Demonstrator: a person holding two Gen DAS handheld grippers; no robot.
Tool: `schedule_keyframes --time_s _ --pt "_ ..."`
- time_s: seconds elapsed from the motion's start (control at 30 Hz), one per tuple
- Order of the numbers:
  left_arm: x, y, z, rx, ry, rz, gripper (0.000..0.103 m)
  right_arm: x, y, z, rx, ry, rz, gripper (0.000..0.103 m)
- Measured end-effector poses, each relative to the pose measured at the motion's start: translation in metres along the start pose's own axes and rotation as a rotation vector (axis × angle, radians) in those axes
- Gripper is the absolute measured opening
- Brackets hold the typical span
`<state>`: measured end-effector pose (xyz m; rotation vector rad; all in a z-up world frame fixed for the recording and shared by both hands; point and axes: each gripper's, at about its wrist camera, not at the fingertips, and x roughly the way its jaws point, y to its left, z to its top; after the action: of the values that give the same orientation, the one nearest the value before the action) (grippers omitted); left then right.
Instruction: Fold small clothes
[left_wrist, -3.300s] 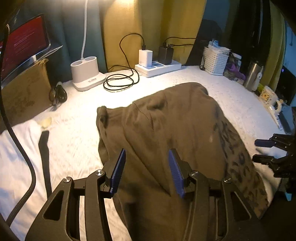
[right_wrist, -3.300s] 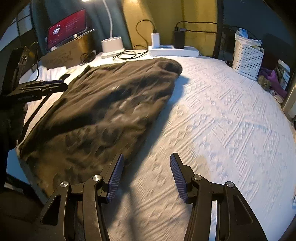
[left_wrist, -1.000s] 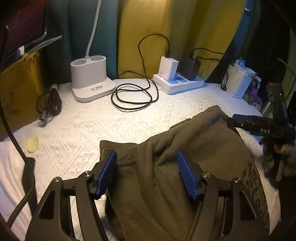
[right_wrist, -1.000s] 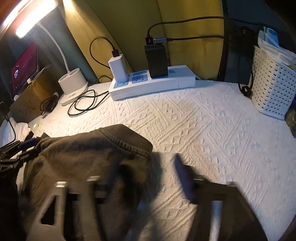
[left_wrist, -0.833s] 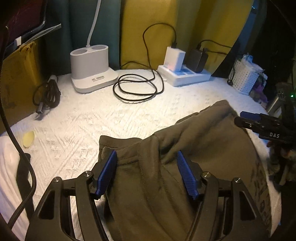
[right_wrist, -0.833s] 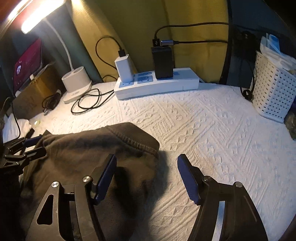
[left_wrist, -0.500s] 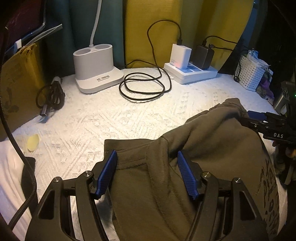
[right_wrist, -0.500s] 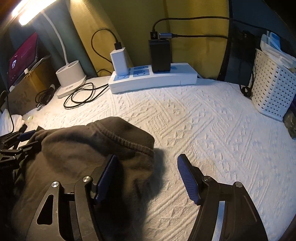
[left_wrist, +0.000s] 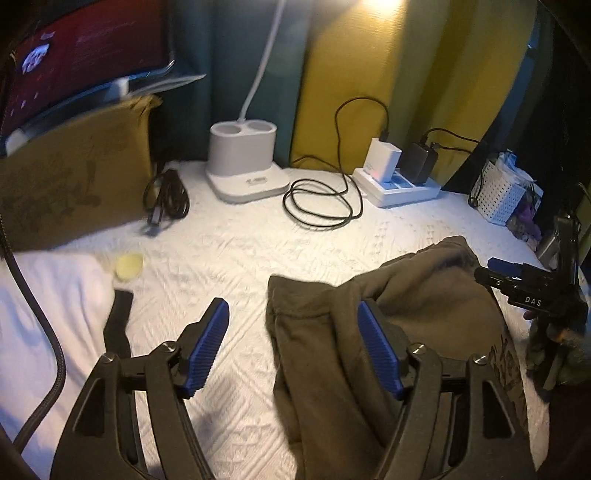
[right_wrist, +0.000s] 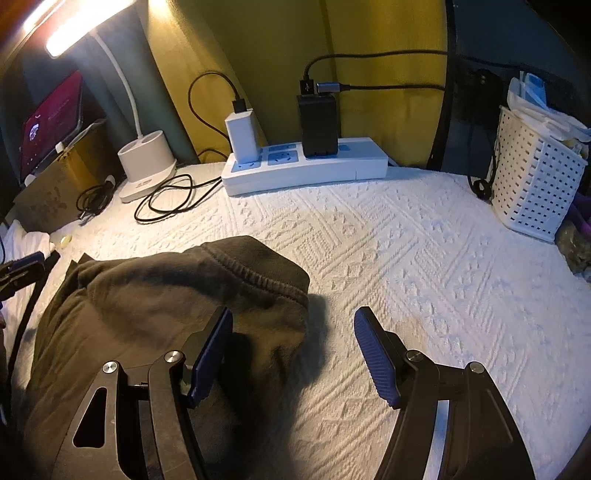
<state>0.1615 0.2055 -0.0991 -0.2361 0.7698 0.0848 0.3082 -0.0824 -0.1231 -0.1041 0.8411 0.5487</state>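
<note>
White textured bedspread (right_wrist: 424, 258) covers the whole work surface, with yellow and teal curtains behind it and a desk lamp's base (left_wrist: 243, 162) glowing at the back. An olive-brown sweatshirt (left_wrist: 406, 332) lies bunched up on the spread, its ribbed hem (right_wrist: 258, 273) at the far edge, nearest the power strip (right_wrist: 306, 166). The left gripper (left_wrist: 291, 350) hangs over the garment's left edge; its jaws are opening, and the blue pads aren't pressing anything, with cloth under the right-hand finger and bare bedspread under the other. The right gripper (right_wrist: 291, 354) is spread wide too, left finger over the sweatshirt's corner, right finger over bare spread, nothing pinched. A coiled black cable (left_wrist: 317, 206) sits between lamp and power strip, and a white perforated basket (right_wrist: 535, 177) stands off to the right.
</note>
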Motion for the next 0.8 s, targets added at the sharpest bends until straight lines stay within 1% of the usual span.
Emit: schedule_keyframes --time_s 0.07,0.1,0.17,0.2,0.27,0.4,0.5,0.6,0.67,0.77,0.8 --pt "0.001 0.004 -0.004 -0.025 0.011 -0.031 0.076 -0.004 0.001 -0.001 0.001 -0.005 -0.001 0.070" --pt "0.003 0.005 -0.005 -0.031 0.019 -0.048 0.081 -0.006 0.001 -0.001 0.002 -0.006 -0.001 0.070" --pt "0.009 0.003 -0.007 -0.026 0.037 -0.076 0.087 -0.009 0.000 -0.002 0.005 -0.009 0.002 0.070" --pt "0.013 0.001 -0.007 -0.019 0.047 -0.088 0.089 -0.009 0.000 -0.002 0.007 -0.008 0.004 0.070" --pt "0.026 -0.003 -0.008 -0.009 0.074 -0.103 0.089 -0.009 -0.002 -0.003 0.016 -0.002 0.008 0.070" --pt "0.047 -0.014 -0.007 0.031 0.121 -0.086 0.089 -0.004 -0.006 -0.005 0.034 0.015 0.027 0.070" --pt "0.053 -0.022 -0.004 0.073 0.125 -0.060 0.089 0.001 -0.006 -0.006 0.039 0.028 0.044 0.070" --pt "0.057 -0.028 -0.002 0.094 0.125 -0.060 0.089 0.009 -0.004 -0.007 0.043 0.046 0.048 0.070" --pt "0.059 -0.035 -0.004 0.139 0.123 -0.054 0.089 0.011 -0.002 -0.006 0.037 0.039 0.045 0.071" --pt "0.061 -0.046 -0.006 0.204 0.131 -0.076 0.089 0.013 -0.001 -0.006 0.040 0.037 0.052 0.071" --pt "0.061 -0.048 -0.006 0.217 0.132 -0.082 0.087 0.013 0.000 -0.005 0.037 0.038 0.048 0.071"
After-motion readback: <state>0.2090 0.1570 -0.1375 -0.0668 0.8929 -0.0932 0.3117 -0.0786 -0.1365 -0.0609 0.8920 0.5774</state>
